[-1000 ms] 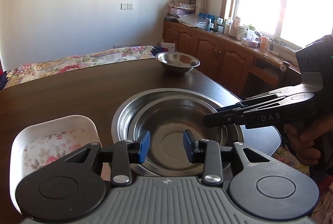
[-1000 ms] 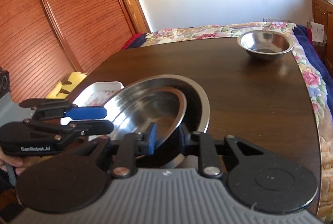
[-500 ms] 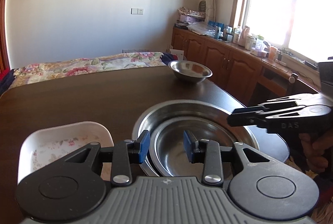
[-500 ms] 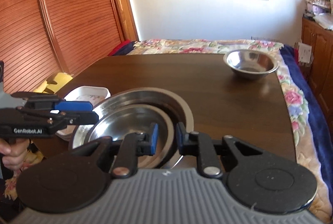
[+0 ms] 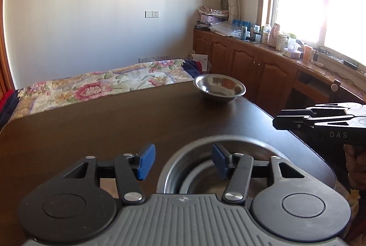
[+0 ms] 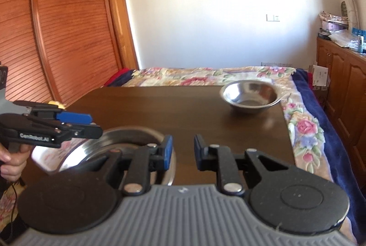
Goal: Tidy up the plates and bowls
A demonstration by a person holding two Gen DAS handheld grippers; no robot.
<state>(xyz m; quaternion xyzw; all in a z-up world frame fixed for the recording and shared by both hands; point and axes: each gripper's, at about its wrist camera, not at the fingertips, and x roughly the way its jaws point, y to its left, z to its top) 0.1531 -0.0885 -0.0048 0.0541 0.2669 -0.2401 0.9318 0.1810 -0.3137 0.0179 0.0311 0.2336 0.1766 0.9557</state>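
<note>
Left gripper (image 5: 183, 162) jaws just widened, empty; right gripper (image 6: 183, 152) slightly parted, empty. I'd pinch steel bowl (image 6: 250, 97) near table's far right corner by thin rim: light, rigid, slippery.

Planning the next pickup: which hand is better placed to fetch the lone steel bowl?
Probably right: the steel bowl sits toward the right edge of the table, nearly ahead of the empty, slightly open right tongs.

The right gripper (image 5: 278, 123), seen side-on at the right edge of the left wrist view, bears the pale letters "DAS" on its black body. The left gripper (image 6: 96, 130), at the left of the right wrist view, carries white lettering that reads roughly "GenRobot.AI", slightly blurred. The labels on the far counter's bottles (image 5: 265, 36) are too small to read.
</note>
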